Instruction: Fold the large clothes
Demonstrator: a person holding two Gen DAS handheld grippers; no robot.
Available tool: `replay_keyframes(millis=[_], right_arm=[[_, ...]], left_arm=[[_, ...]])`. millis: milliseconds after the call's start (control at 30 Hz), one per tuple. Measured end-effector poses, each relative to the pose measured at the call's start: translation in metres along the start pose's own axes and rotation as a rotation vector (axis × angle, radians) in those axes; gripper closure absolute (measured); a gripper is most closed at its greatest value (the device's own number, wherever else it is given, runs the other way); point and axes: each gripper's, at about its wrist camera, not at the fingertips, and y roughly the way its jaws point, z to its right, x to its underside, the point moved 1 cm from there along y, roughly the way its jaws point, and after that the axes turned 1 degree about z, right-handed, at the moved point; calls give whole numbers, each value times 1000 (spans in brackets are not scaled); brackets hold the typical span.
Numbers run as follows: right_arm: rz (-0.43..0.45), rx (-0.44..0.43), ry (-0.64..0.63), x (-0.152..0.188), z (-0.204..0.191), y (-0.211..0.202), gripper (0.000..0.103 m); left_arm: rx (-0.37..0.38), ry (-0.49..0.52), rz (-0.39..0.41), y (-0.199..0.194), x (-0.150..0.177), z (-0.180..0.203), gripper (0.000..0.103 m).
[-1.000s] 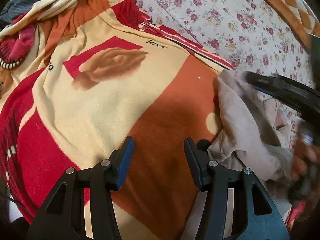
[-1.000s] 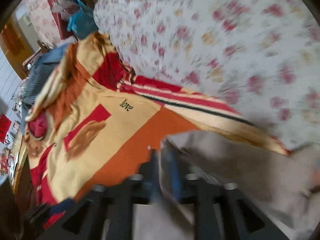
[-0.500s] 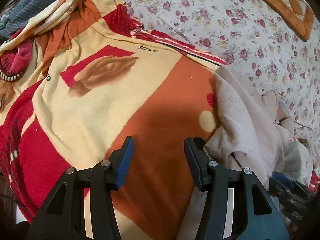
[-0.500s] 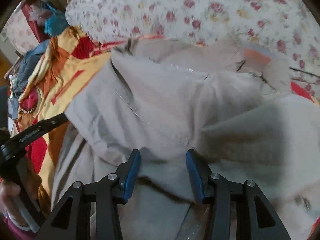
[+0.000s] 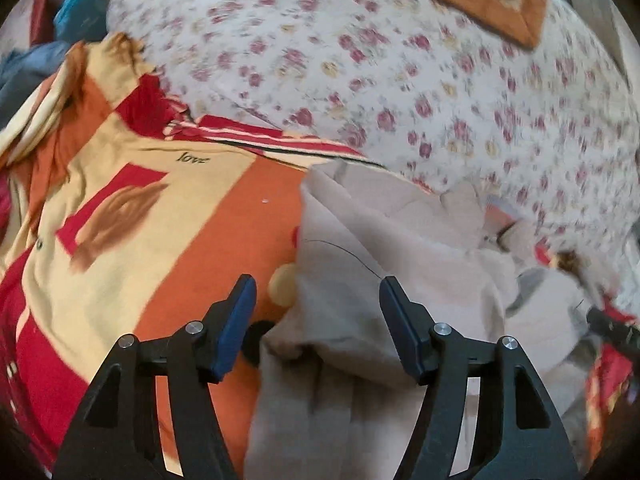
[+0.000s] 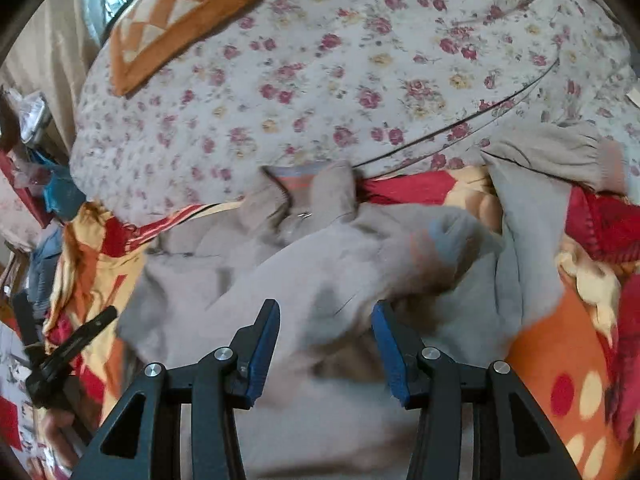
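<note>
A large beige jacket (image 6: 320,256) lies crumpled on a red, orange and cream blanket (image 5: 132,216). Its collar (image 6: 308,192) points toward the far side and one cuffed sleeve (image 6: 560,152) stretches to the right. In the left wrist view the jacket (image 5: 380,240) fills the lower right. My left gripper (image 5: 318,300) is open, with its jaws over the jacket's left edge. My right gripper (image 6: 324,320) is open and empty, just above the jacket's middle. The left gripper also shows at the left edge of the right wrist view (image 6: 68,348).
A floral quilt (image 6: 360,72) covers the bed behind the jacket. An orange checked pillow (image 6: 176,12) lies at the far left on it. Blue and dark clothes (image 5: 36,64) are piled at the blanket's far left end.
My left gripper has shifted right, so the jacket's edge now lies between its jaws. My right gripper has pulled back and turned right, showing more of the jacket and its sleeve.
</note>
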Motion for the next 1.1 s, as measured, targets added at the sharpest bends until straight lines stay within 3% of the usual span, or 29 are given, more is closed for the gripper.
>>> replay_keyframes(millis=[167,333,433,500,600,733,900,1100], right_arm=[[-165,123,8,13,28,59,59],[-118,112,-29,31,28,24,63],[-96,40,9,39,37,6,62],[-65,-9,65,45,49,-11,53],[9,-43,136,46,71,-37,52],[78,25,222,30,110,-55,52],[171,33,420,-1,170,-59,51],[248,-32,628,-37,220,-36,51]], left_arm=[[-59,48,-126,43,20,3,39],[-63,48,-103,41,23,3,37],[-60,51,-93,39,26,2,37],[-56,54,-88,37,28,2,37],[-61,56,-79,38,28,4,36],[-77,71,-68,38,30,7,35],[-78,72,-65,38,30,7,34],[-90,86,-64,41,29,8,32]])
